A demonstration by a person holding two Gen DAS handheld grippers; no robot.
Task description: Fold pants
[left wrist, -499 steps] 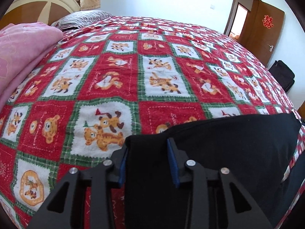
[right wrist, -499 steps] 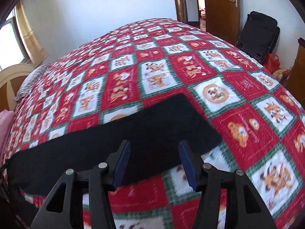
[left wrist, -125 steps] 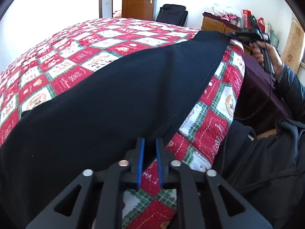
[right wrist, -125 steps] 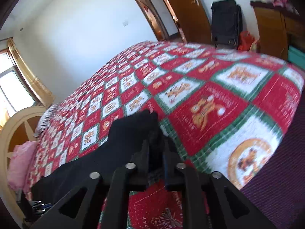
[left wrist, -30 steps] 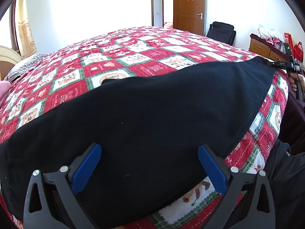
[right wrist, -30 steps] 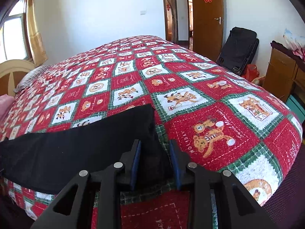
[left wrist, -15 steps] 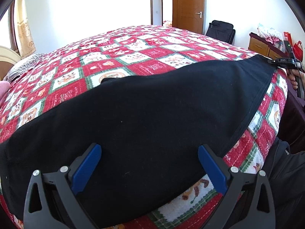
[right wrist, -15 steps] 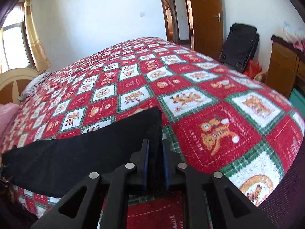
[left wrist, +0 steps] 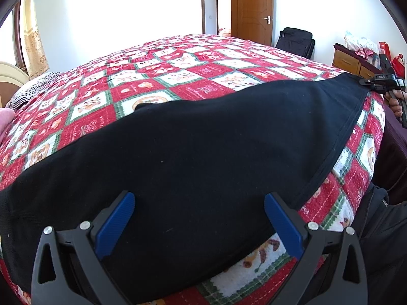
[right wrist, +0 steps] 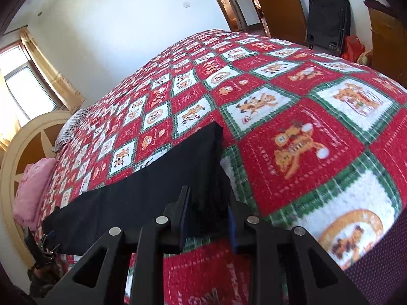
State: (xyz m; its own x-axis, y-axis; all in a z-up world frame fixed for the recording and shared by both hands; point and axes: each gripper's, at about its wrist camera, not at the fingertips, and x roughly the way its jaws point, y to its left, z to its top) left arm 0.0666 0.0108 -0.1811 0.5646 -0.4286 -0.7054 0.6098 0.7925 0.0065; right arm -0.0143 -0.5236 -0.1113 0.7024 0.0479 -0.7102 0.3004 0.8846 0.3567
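Note:
Black pants [left wrist: 203,139] lie stretched across a red, white and green teddy-bear quilt [left wrist: 178,71] near the bed's front edge. My left gripper [left wrist: 198,198] hovers wide open over the broad end of the pants, its blue pads apart with nothing pinched. In the right wrist view the narrow leg end of the pants [right wrist: 152,185] runs up between the fingers of my right gripper [right wrist: 207,195], which is shut on that cloth. Seen from the left wrist, the right gripper [left wrist: 381,81] holds the far tip of the pants, with a hand [left wrist: 396,104] behind it.
A pink blanket [right wrist: 33,185] and a cream headboard [right wrist: 23,152] sit at the head of the bed. A black suitcase [right wrist: 328,17] stands by the wooden door, with a wooden cabinet [left wrist: 348,61] nearby. The person's dark clothing [left wrist: 381,228] is at the bed's edge.
The right gripper's jaws narrowed onto the leg end and the gripper rolled, tilting its view. The left gripper stayed open in place over the pants.

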